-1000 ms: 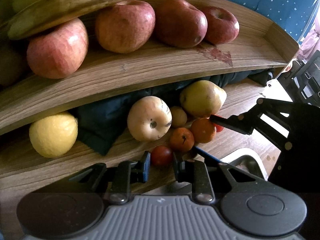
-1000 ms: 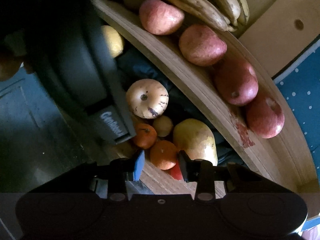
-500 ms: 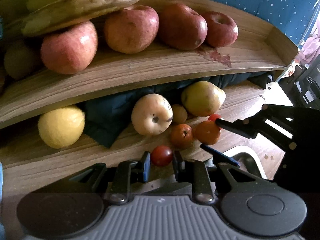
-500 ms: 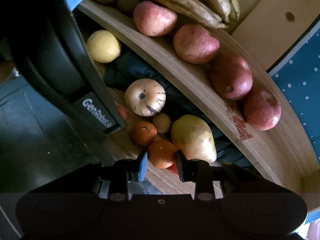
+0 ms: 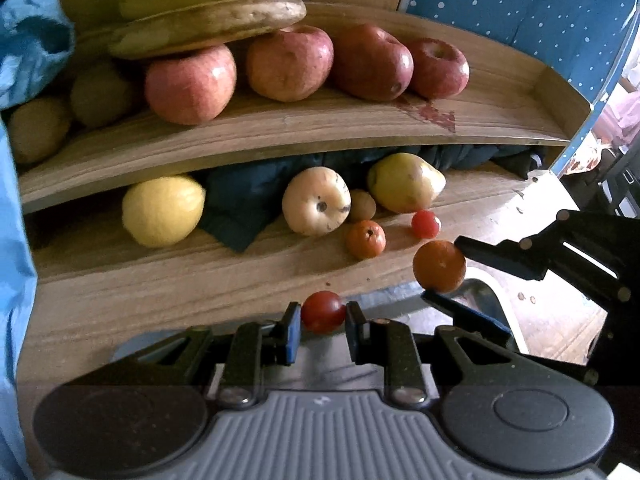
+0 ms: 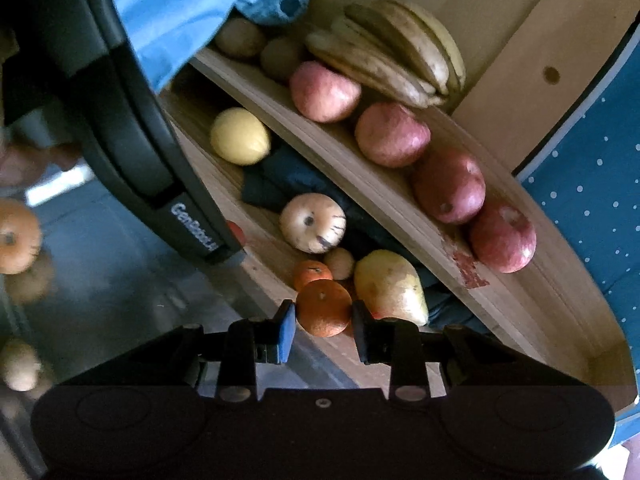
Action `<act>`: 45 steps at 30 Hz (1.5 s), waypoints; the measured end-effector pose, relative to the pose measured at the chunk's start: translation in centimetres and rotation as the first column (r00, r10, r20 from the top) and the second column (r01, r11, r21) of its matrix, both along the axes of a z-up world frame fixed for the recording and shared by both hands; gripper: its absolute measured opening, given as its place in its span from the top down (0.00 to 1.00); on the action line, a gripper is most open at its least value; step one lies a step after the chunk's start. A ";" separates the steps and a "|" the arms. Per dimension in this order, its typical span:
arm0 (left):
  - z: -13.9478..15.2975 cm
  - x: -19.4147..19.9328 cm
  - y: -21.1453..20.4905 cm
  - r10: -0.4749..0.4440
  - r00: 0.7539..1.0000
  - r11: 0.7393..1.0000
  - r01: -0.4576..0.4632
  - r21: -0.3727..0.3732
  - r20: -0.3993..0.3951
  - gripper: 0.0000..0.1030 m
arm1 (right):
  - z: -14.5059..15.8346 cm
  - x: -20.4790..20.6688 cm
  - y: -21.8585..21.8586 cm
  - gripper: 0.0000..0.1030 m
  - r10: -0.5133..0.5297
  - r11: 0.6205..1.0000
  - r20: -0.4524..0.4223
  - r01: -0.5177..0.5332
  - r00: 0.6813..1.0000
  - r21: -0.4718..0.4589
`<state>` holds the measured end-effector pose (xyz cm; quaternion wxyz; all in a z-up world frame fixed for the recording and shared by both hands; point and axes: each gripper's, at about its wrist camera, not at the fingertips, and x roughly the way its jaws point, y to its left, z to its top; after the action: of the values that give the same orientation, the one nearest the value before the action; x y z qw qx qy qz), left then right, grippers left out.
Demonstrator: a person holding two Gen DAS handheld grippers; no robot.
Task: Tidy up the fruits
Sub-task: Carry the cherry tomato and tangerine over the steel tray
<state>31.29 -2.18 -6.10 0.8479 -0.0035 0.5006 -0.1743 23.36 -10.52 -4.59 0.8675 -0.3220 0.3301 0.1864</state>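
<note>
My left gripper is shut on a small red tomato, held just off the front edge of the lower wooden shelf. My right gripper is shut on an orange mandarin, also seen at the right of the left wrist view, lifted clear of the shelf. On the lower shelf lie a second mandarin, a cherry tomato, a pale apple, a pear and a lemon.
The upper shelf holds several red apples, bananas and kiwis. A dark cloth lies behind the lower fruit. A blue sleeve is at left. An orange fruit lies on a dark surface lower left.
Both grippers have pulled back from the shelf. The right one has closed on the mandarin and lifted it off the lower shelf. The left keeps the tomato.
</note>
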 end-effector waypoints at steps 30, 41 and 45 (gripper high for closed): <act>0.8 -10.7 3.5 0.146 0.989 0.989 -0.146 0.024 -0.023 0.75 | 1.1 -10.0 0.2 0.69 0.166 0.982 -0.079 -0.157 0.983 0.109; 0.6 -13.7 3.9 0.166 0.986 0.986 -0.166 0.017 -0.026 0.75 | 0.5 -11.8 0.5 0.69 0.207 0.972 -0.125 -0.190 0.970 0.138; 0.6 -14.2 4.0 0.172 0.985 0.985 -0.171 0.022 -0.030 0.75 | 0.2 -12.2 0.7 0.69 0.219 0.970 -0.142 -0.198 0.965 0.144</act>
<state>17.06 1.78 -5.52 0.8518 -0.0413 0.5134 -0.0957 11.15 -9.84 -4.36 0.8333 -0.2828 0.3489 0.3224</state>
